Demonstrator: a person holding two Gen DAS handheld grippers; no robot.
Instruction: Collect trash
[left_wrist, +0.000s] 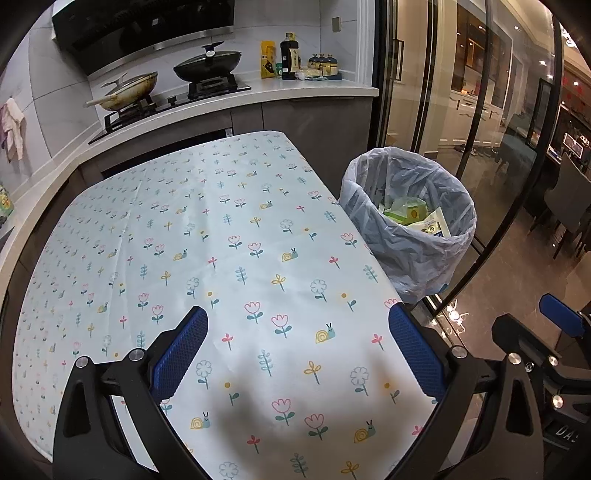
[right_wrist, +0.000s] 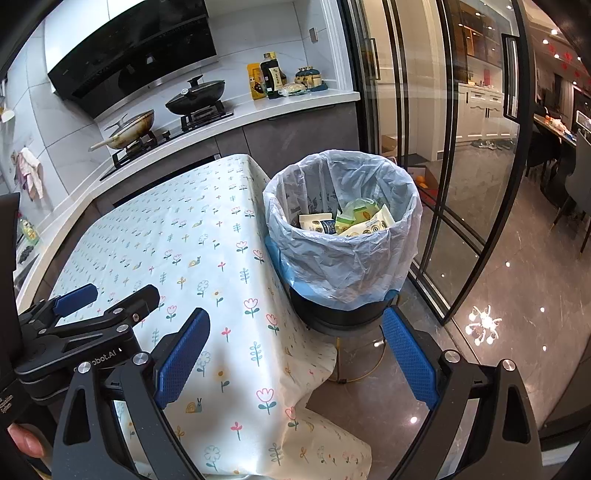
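A trash bin (left_wrist: 410, 236) (right_wrist: 343, 258) lined with a pale plastic bag stands on a stool at the table's right edge. Several green and white wrappers (right_wrist: 354, 219) (left_wrist: 413, 218) lie inside it. My left gripper (left_wrist: 297, 328) hangs open over the near part of the table (left_wrist: 221, 240), nothing between its blue pads. It also shows at the left of the right wrist view as the left gripper (right_wrist: 107, 295). My right gripper (right_wrist: 295, 332) is open too, over the table's right corner and just before the bin, holding nothing.
The floral tablecloth (right_wrist: 207, 258) drapes off the table's near right corner. Behind stands a counter (left_wrist: 295, 90) with a stove, two pans and bottles. Glass sliding doors (right_wrist: 454, 166) run along the right, with glossy floor (right_wrist: 498, 350) beyond. A hand (right_wrist: 26, 441) shows bottom left.
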